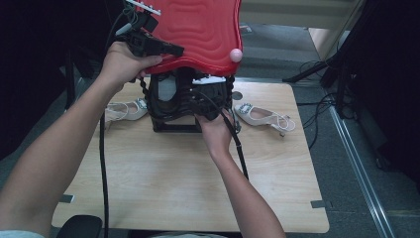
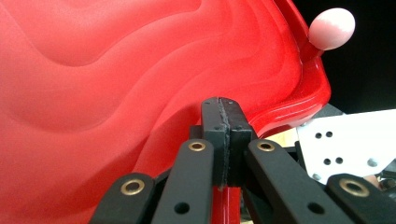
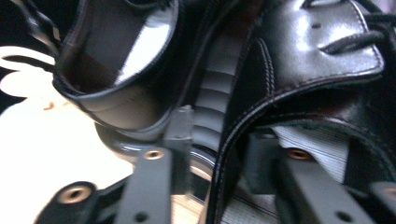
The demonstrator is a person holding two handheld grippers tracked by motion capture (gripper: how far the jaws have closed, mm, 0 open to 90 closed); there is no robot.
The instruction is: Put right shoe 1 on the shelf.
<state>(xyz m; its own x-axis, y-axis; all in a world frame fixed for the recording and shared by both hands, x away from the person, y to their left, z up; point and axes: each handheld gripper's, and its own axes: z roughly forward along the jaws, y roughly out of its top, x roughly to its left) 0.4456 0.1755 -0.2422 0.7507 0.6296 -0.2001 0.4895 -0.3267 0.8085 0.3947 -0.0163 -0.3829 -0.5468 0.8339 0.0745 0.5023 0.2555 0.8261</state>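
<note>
The wooden table [image 1: 163,173] carries a black box [image 1: 171,116] whose red lid [image 1: 198,29], ribbed in wavy relief and fitted with a pale pink knob [image 1: 236,55], is swung upright above it. Inside the box stand black leather shoes [image 3: 322,51], packed close together. Two white buckled sandals lie on the table, one left of the box [image 1: 126,110] and one right of it [image 1: 262,116], both apart from the work.

The left gripper [image 1: 163,48] is clamped fully narrow on the lid's lower rim, the red edge pinched between its pads [image 2: 223,135]; it holds the lid raised. The right gripper [image 3: 217,140] is down in the box mouth, jaws parted about halfway, straddling the stitched edge of a black shoe; the pads do not appear to press on the leather, though the picture is blurred.

Judgement: the step in hand is taking a shoe out. To do it well, keep the lid steady and high, seat the leather edge deep between the right pads before closing, then lift straight up so the neighbouring shoe is not dragged along.
</note>
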